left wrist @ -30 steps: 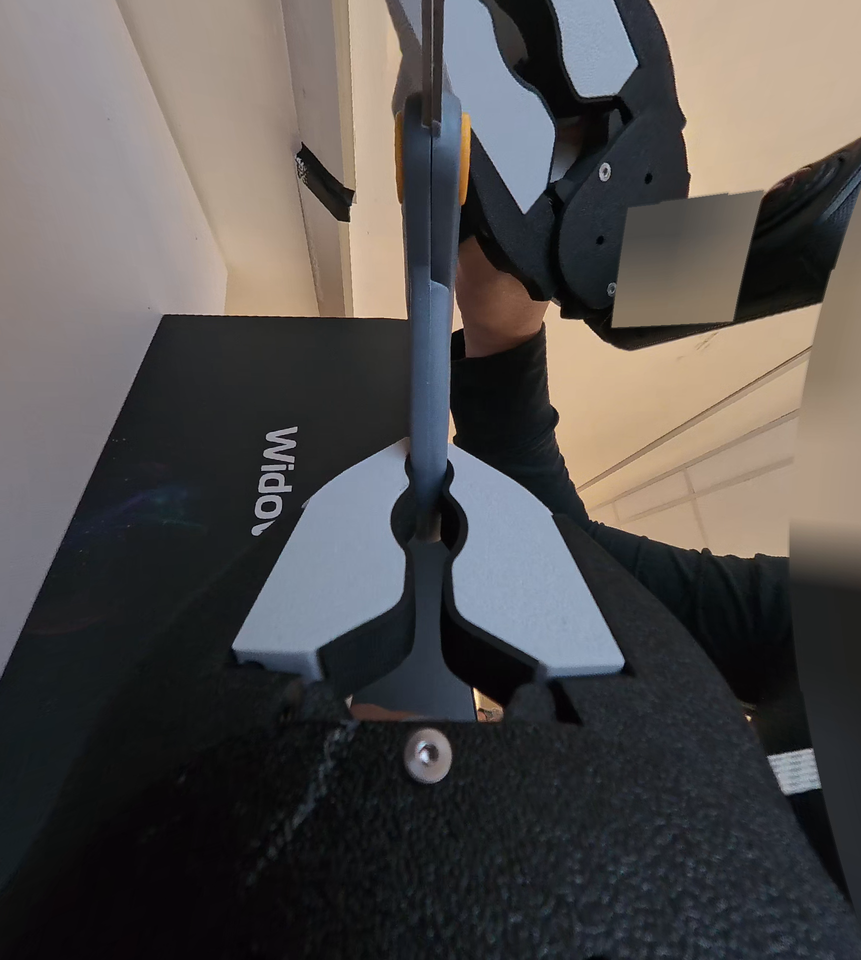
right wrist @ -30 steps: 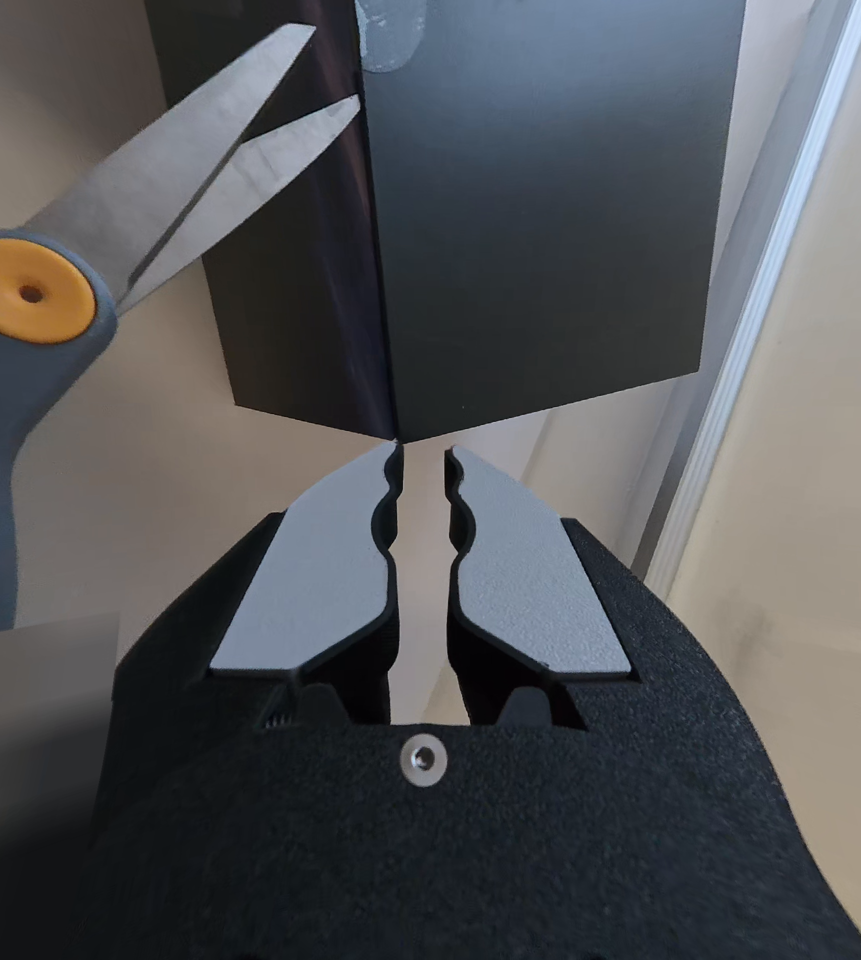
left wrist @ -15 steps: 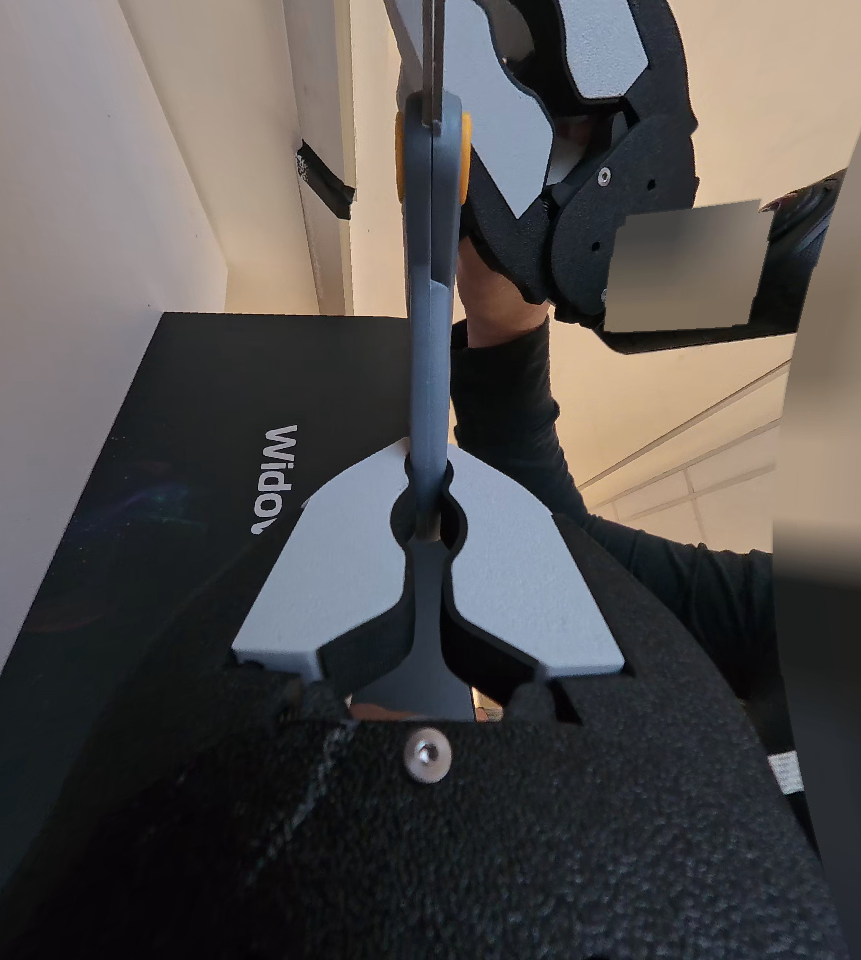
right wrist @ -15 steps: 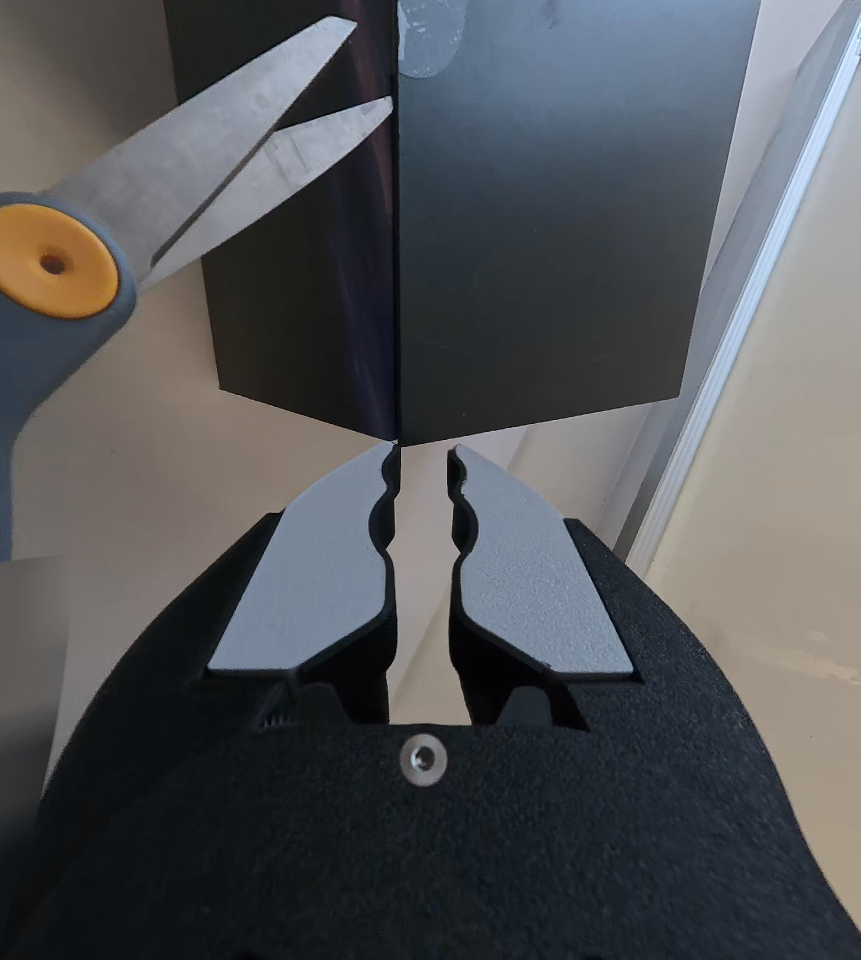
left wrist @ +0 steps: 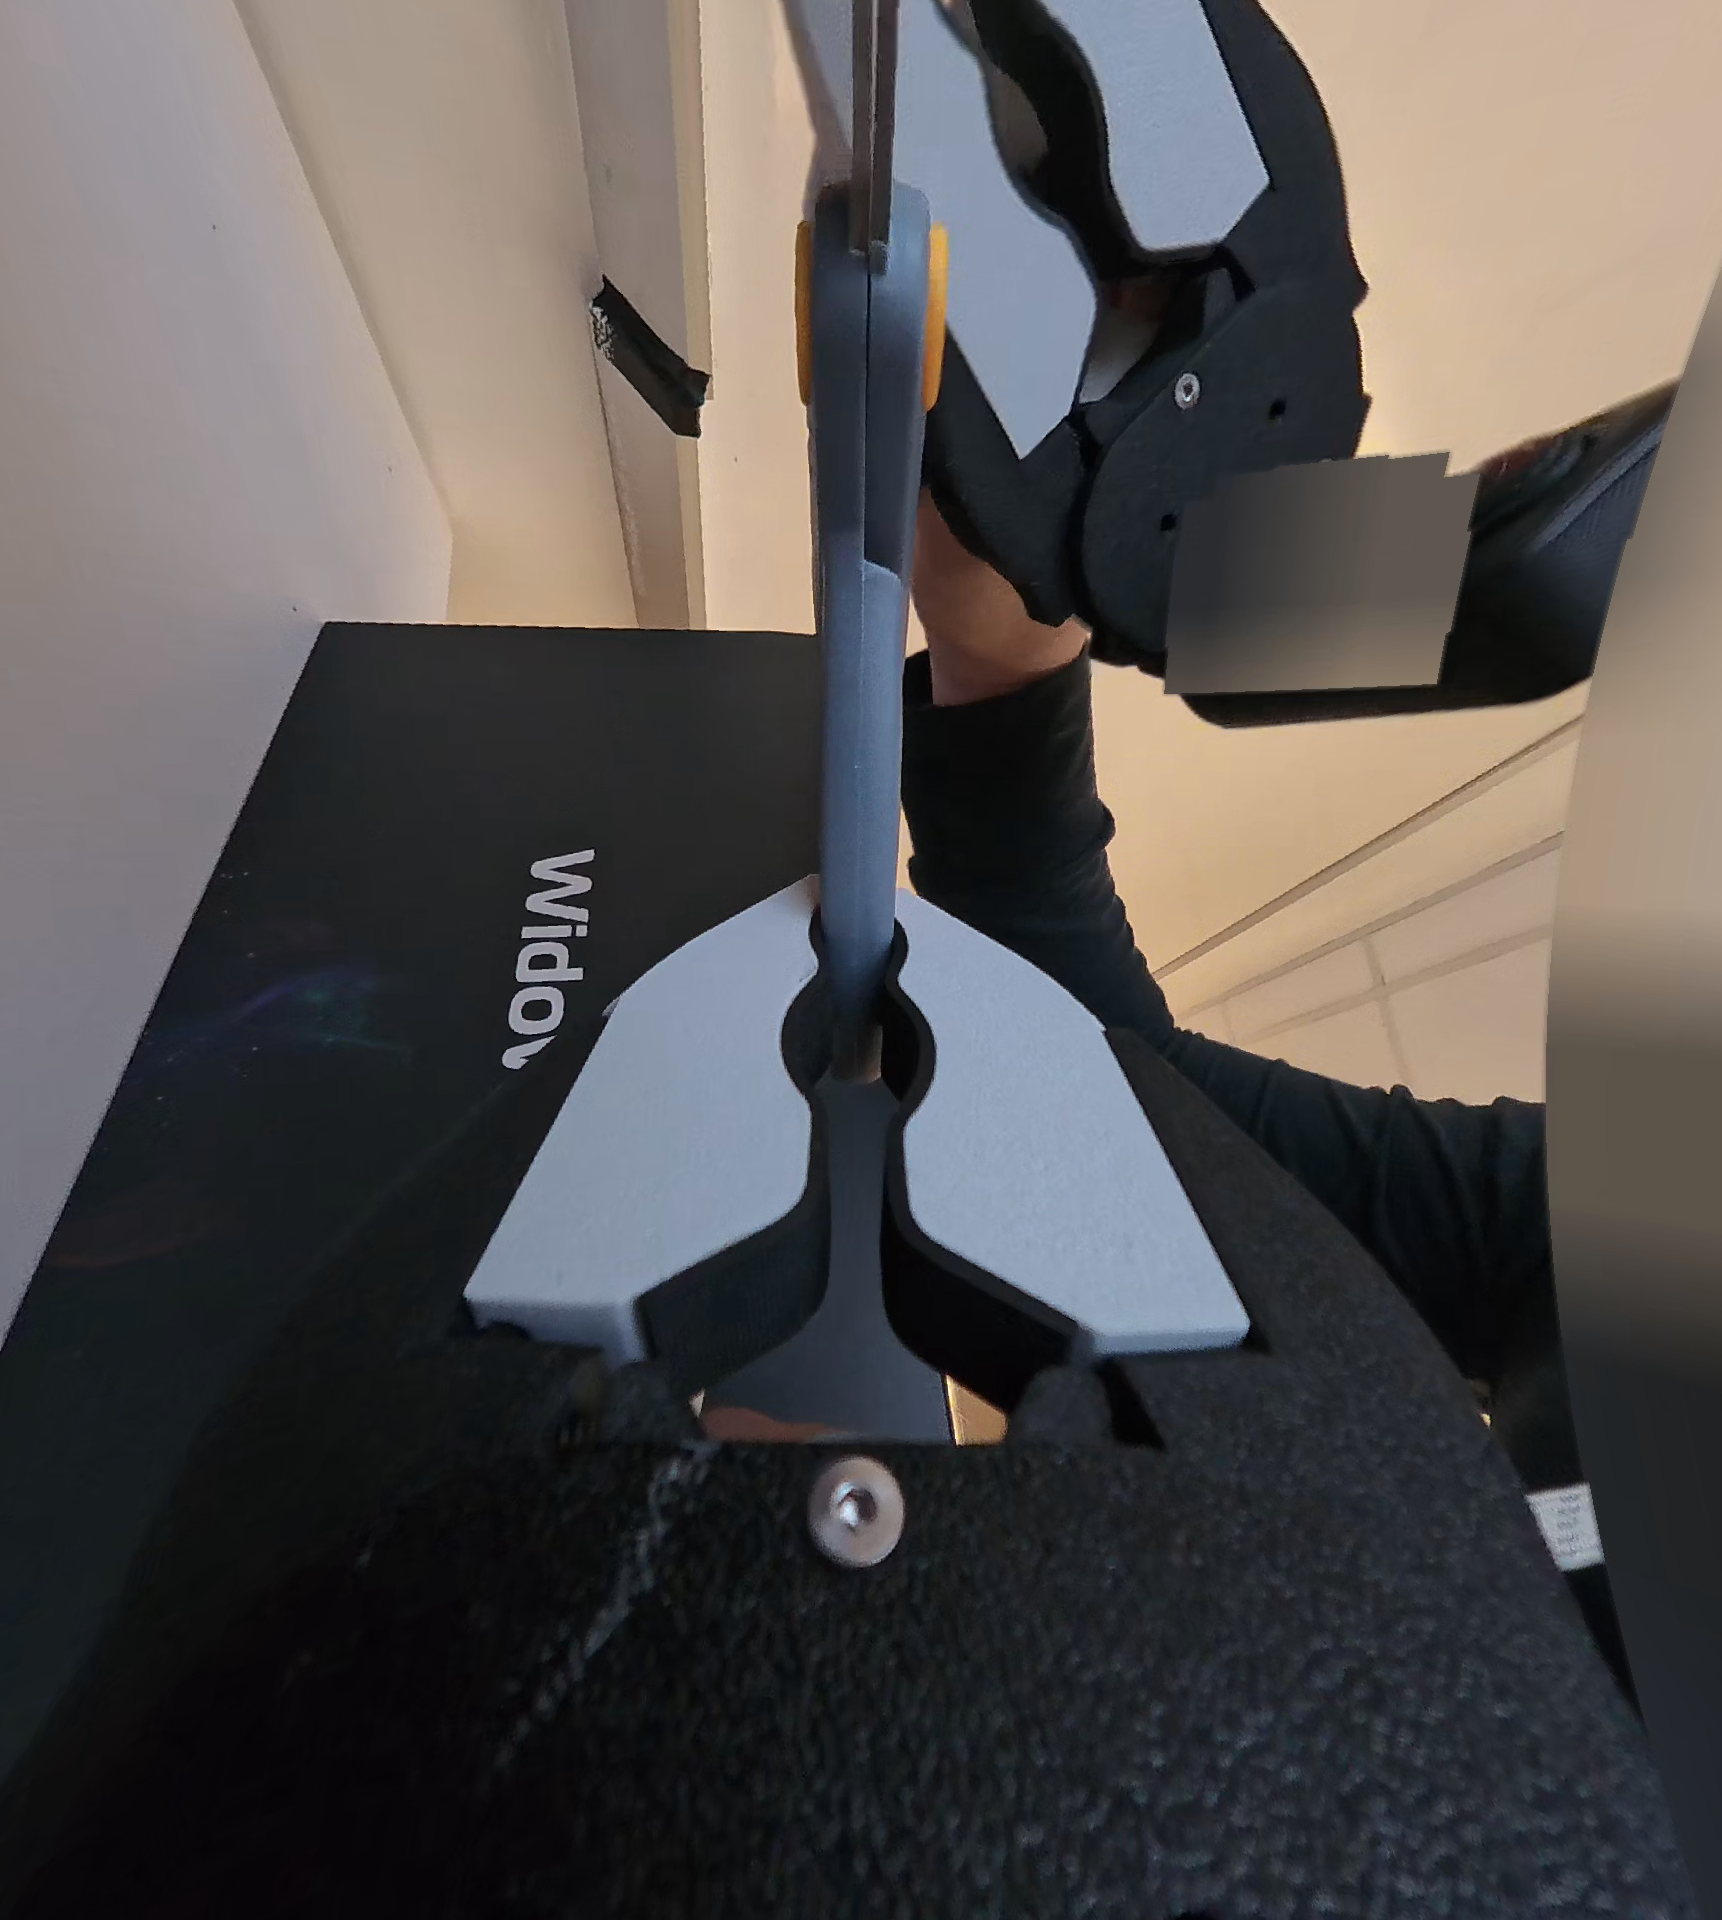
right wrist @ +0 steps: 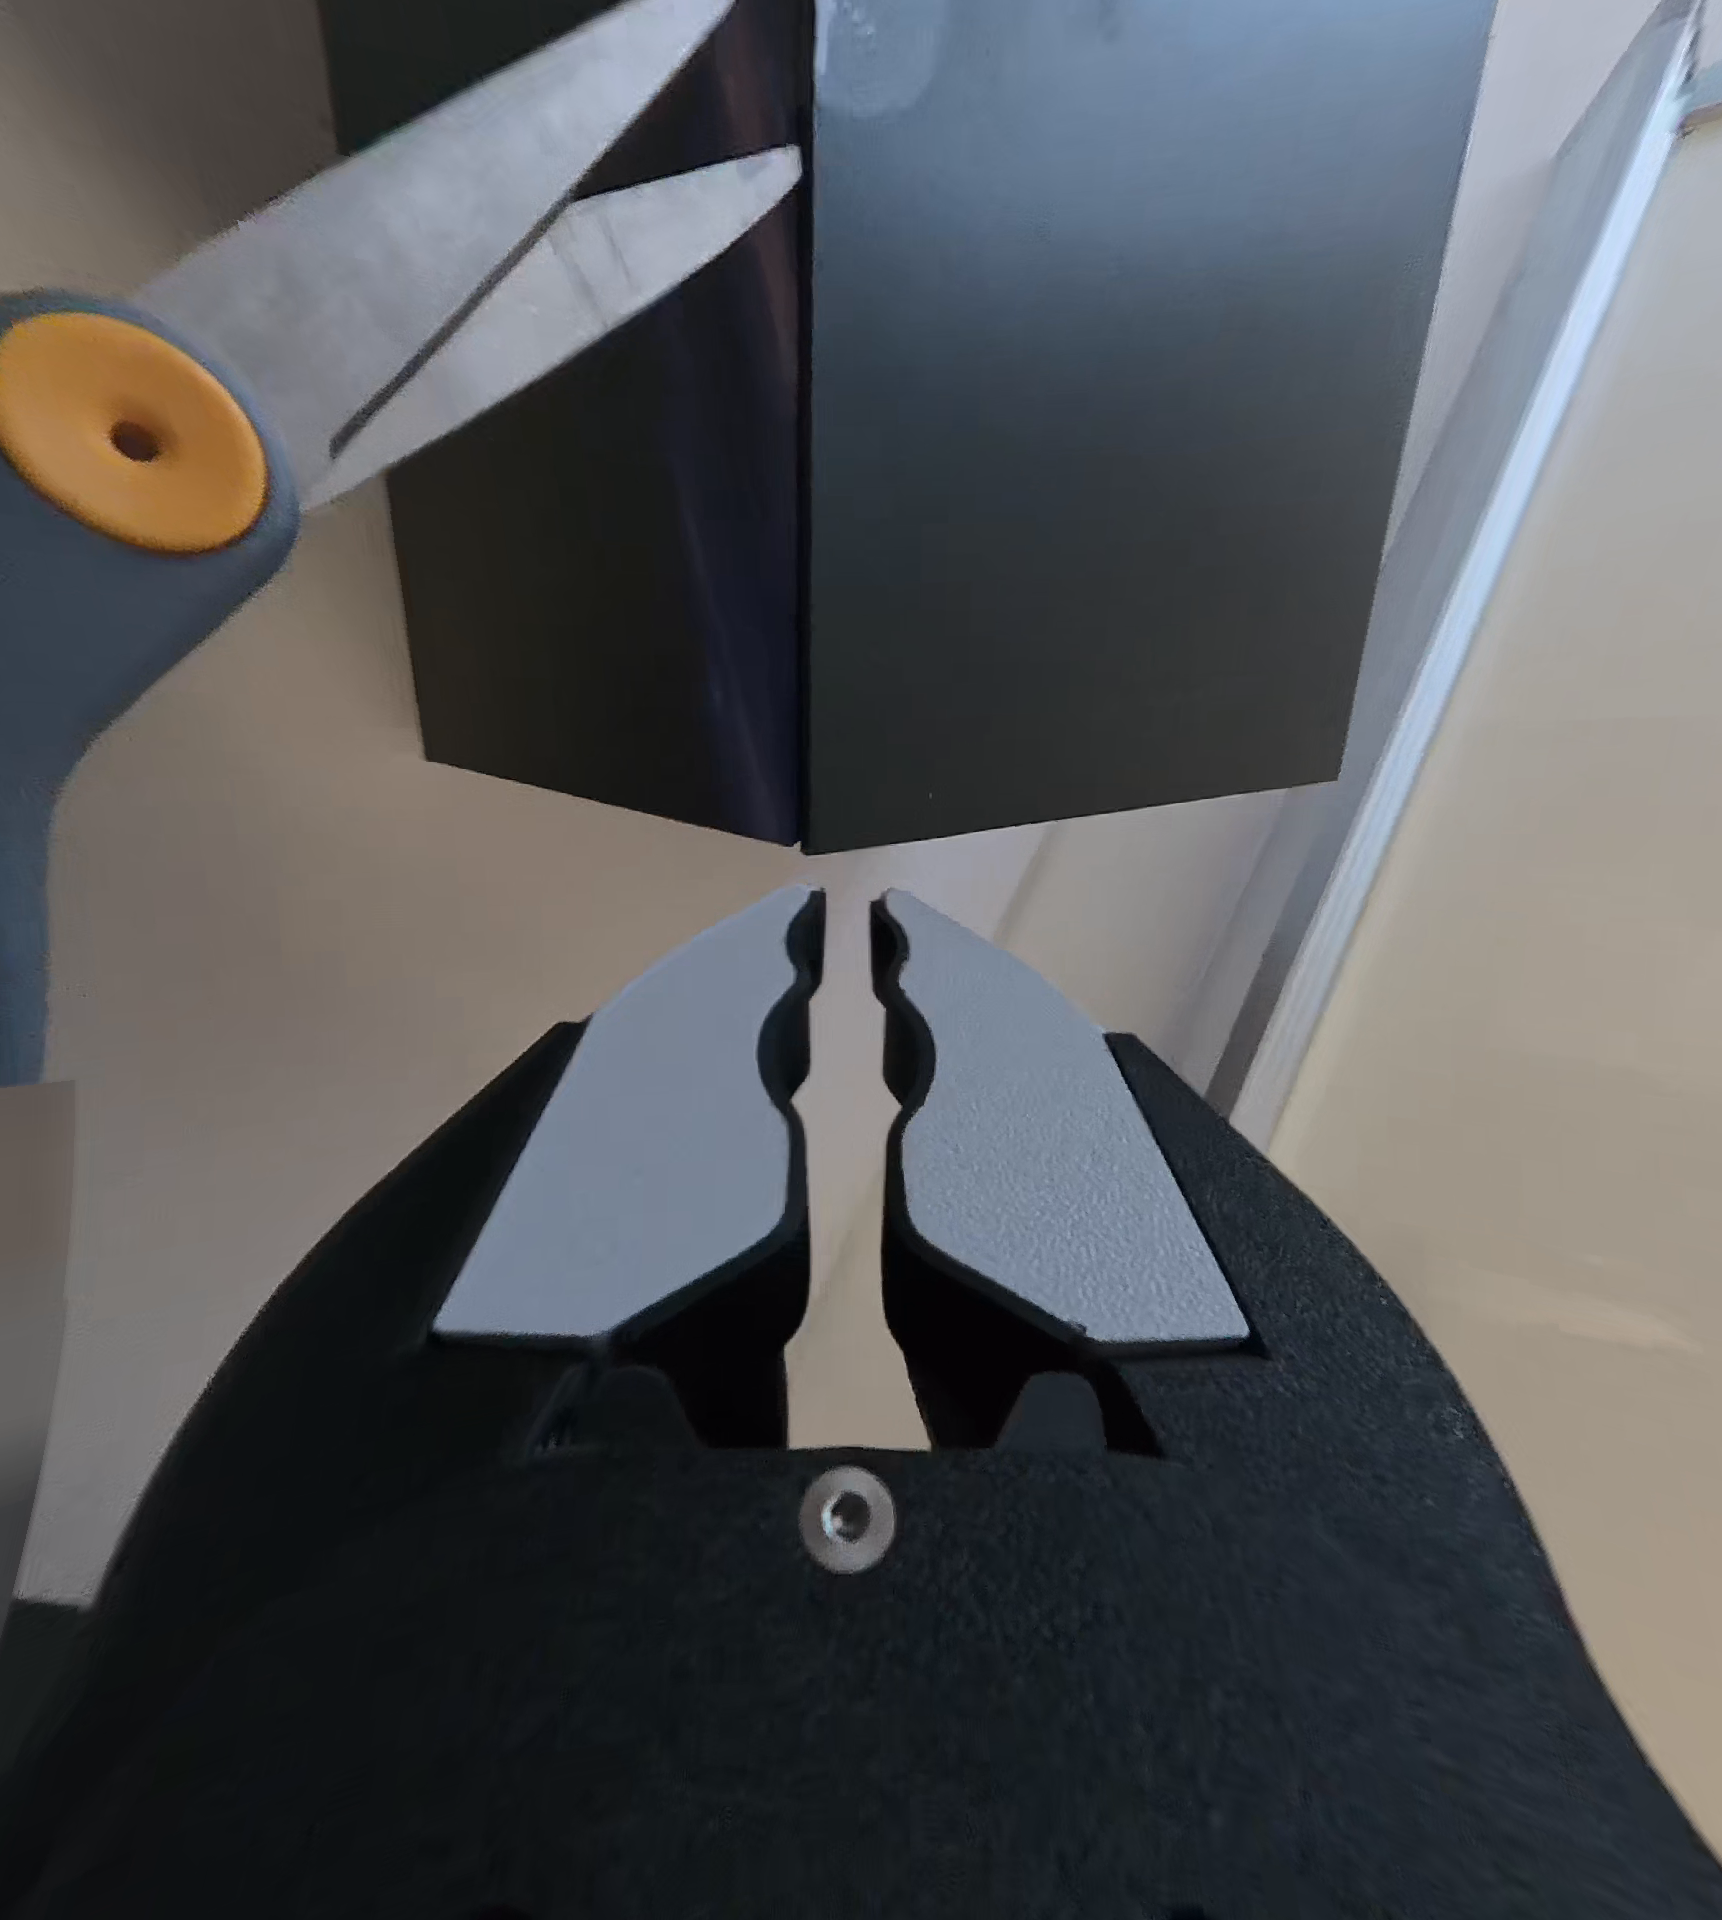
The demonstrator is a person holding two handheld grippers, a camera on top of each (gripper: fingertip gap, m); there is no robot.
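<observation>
My left gripper [left wrist: 862, 935] grips the handle of the grey-blue scissors with an orange pivot cap and steel blades [left wrist: 862, 582], jaws clenched on it, the scissors' long axis running straight ahead along the fingers. Relative to the matte black rectangular cardboard box [right wrist: 1096, 468], the parted blades reach in from its left, tips at its vertical corner edge; whether they touch it I cannot tell. My right gripper [right wrist: 846, 909] hovers just below that same box corner, jaws nearly closed with a narrow gap, grasping nothing, fingers pointing at the edge. In the left wrist view, the right gripper sits beyond the scissors' pivot, carried by a hand in a black sleeve [left wrist: 1023, 831], with the box lying against a pale wall [left wrist: 109, 520].
</observation>
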